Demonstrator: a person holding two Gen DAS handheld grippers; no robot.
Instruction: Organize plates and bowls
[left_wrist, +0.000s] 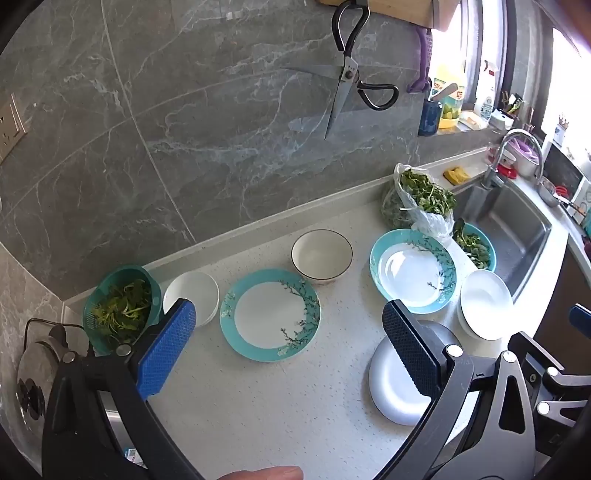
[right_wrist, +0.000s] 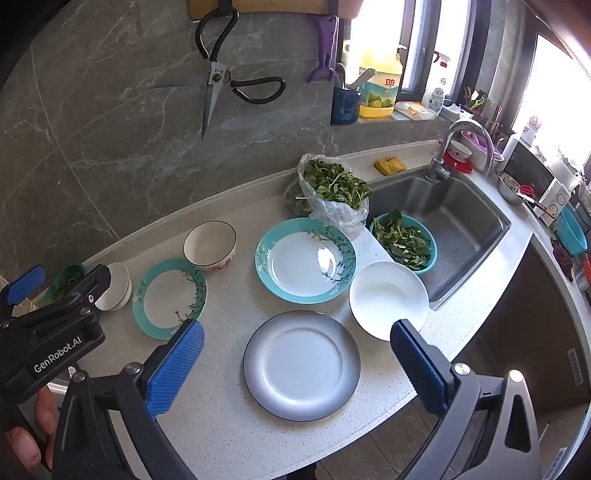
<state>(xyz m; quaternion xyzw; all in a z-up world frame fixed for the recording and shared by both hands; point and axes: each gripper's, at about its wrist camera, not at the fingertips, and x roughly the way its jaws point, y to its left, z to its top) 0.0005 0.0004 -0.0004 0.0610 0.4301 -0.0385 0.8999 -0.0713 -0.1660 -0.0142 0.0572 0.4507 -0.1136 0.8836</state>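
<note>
On the speckled counter stand a small teal-rimmed plate (left_wrist: 269, 314), a cream bowl with a dark rim (left_wrist: 321, 256), a larger teal-rimmed plate (left_wrist: 413, 269), a small white bowl (left_wrist: 192, 295), a white deep plate (right_wrist: 388, 297) and a grey plate (right_wrist: 301, 365). My left gripper (left_wrist: 288, 306) hovers open above the small teal plate, tilted down, nothing between its blue pads. My right gripper (right_wrist: 297, 325) hangs open over the grey plate's far rim, also holding nothing. No dish touches a gripper.
A green colander of greens (left_wrist: 122, 310) sits at the far left beside a pot lid (left_wrist: 37, 369). A bag of greens (right_wrist: 332, 192) and a teal basket of leaves (right_wrist: 404, 242) border the sink (right_wrist: 454, 229). Scissors (right_wrist: 214, 74) hang on the wall.
</note>
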